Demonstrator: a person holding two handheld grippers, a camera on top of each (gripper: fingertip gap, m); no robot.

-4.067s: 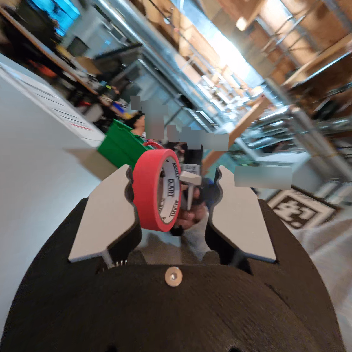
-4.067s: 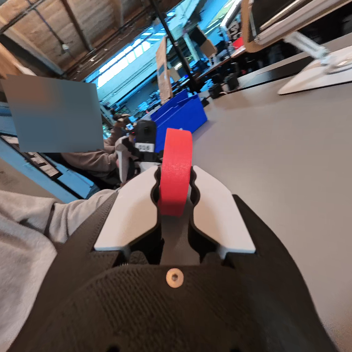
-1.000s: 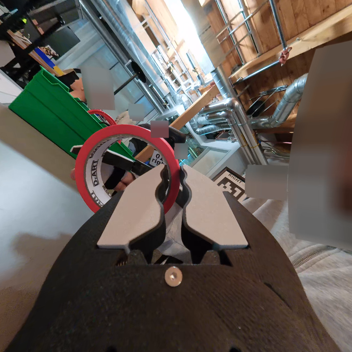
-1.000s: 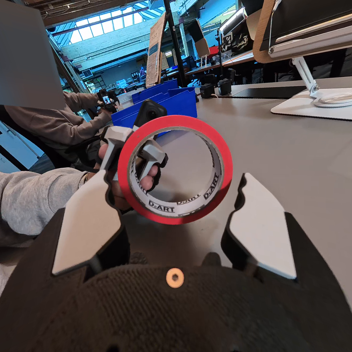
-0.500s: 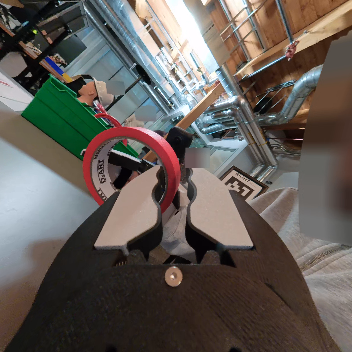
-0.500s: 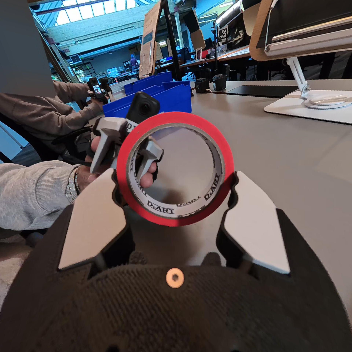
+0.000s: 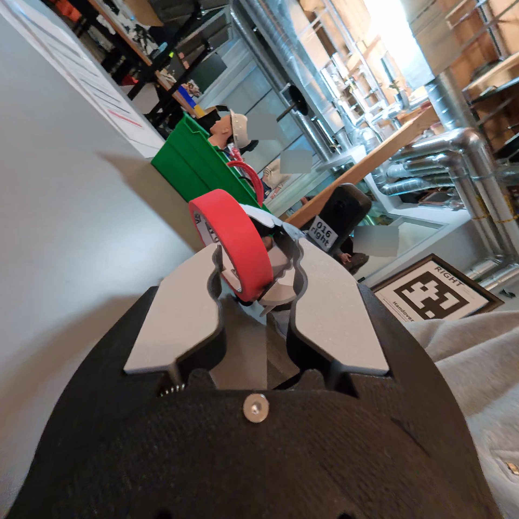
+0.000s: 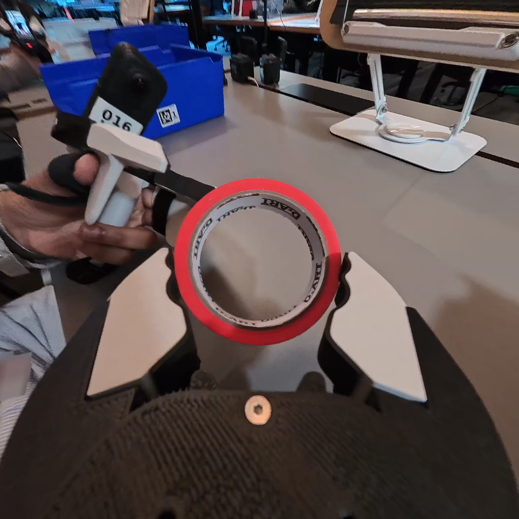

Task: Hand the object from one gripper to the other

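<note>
A red tape roll (image 8: 257, 334) with a white printed core is held above the grey table (image 8: 407, 238). My right gripper (image 8: 257, 266) is shut on it, one finger pressing each side of its outer rim. In the left wrist view the roll (image 7: 238, 247) is seen nearly edge-on, just between the tips of my left gripper (image 7: 258, 247), whose jaws stand wider than the roll's band. The right gripper's grey fingers (image 7: 278, 292) show behind the roll. In the right wrist view the left gripper (image 8: 193, 186) is at the roll's upper left, held by a hand (image 8: 70, 224).
A green bin (image 7: 193, 168) stands at the table's far side in the left wrist view. A blue bin (image 8: 193, 84) and a white monitor stand (image 8: 407, 146) sit farther back on the table. A framed marker card (image 7: 432, 295) and a grey sleeve (image 7: 463, 365) are at right. The left gripper's tips are roughly 5 centimeters from the right gripper's.
My right gripper has closed onto the tape roll's sides. My left gripper has opened off the roll's rim and swung round, so the roll now shows edge-on to it.
</note>
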